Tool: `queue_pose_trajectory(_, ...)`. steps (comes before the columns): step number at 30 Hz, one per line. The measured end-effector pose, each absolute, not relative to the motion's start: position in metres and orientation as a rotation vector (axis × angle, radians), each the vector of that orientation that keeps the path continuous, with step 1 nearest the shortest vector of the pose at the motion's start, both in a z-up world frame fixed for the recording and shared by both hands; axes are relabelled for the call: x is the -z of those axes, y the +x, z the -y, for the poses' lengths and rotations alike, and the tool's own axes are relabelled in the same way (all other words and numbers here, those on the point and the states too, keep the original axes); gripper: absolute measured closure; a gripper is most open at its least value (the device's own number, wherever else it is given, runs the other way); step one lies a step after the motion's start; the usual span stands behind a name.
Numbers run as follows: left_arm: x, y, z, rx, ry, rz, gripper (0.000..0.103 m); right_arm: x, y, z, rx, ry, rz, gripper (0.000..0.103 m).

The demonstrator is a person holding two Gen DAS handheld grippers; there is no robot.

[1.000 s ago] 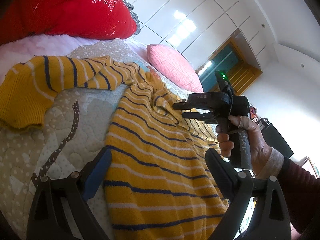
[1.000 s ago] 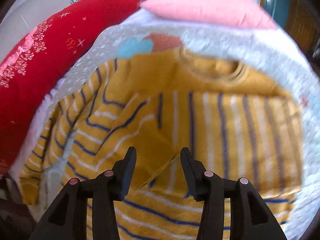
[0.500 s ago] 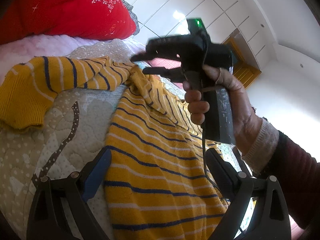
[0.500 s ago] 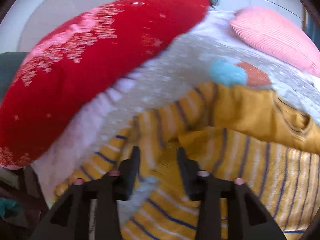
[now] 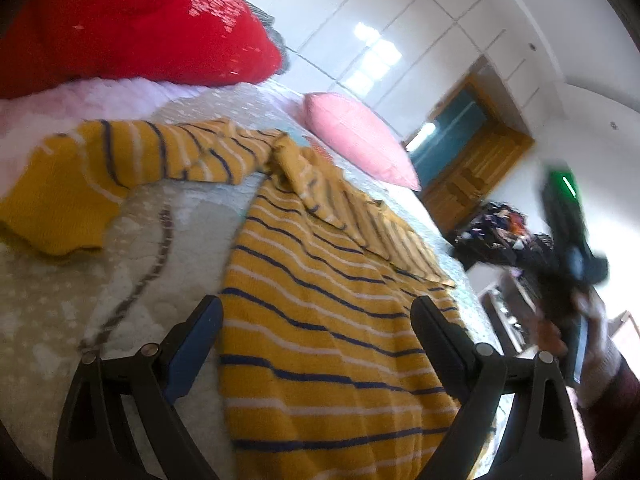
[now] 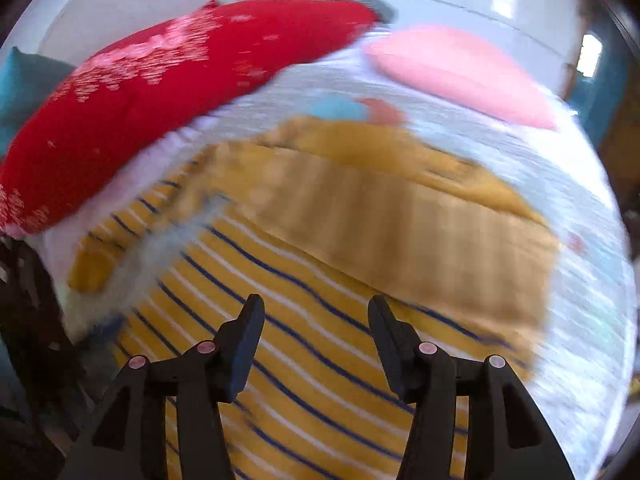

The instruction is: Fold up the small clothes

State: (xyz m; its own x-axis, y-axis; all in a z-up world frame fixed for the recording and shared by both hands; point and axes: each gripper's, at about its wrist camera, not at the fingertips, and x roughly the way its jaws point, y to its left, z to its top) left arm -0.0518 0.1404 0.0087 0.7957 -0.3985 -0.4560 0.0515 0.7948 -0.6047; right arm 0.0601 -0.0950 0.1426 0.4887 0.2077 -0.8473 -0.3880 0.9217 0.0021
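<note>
A small yellow sweater [image 5: 320, 320] with navy and white stripes lies flat on the quilted bedspread [image 5: 60, 308]. One sleeve [image 5: 120, 164] stretches out to the left; the other sleeve [image 5: 360, 216] lies folded across the body. My left gripper [image 5: 316, 336] is open and empty, hovering over the sweater's lower body. My right gripper [image 6: 316, 328] is open and empty above the sweater [image 6: 304, 360]; its view is blurred. In the left wrist view the right gripper [image 5: 568, 240] is held up at the right edge, off the sweater.
A big red embroidered pillow [image 5: 132, 20] and a pink pillow [image 5: 360, 144] lie at the head of the bed. White wardrobe doors [image 5: 400, 40] and a wooden door [image 5: 472, 172] stand behind. Dark clutter [image 5: 500, 232] sits beside the bed.
The right gripper carried the sleeve across the sweater's body, let it go and pulled back to the right and up, off the garment. The left gripper stayed almost still.
</note>
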Motion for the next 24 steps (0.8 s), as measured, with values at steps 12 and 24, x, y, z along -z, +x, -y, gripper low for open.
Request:
queue_pose_trajectory(12,-0.031,-0.067,-0.26,-0.045,-0.581,-0.669,0.008,-0.224,-0.064,0.354,0.174,-0.033,-0.784,0.034)
queue_pose_trajectory(24,-0.02,0.023,-0.254,-0.17,-0.392,-0.9,0.092,-0.12,-0.133,0.365,0.146,0.118,-0.842,0.034)
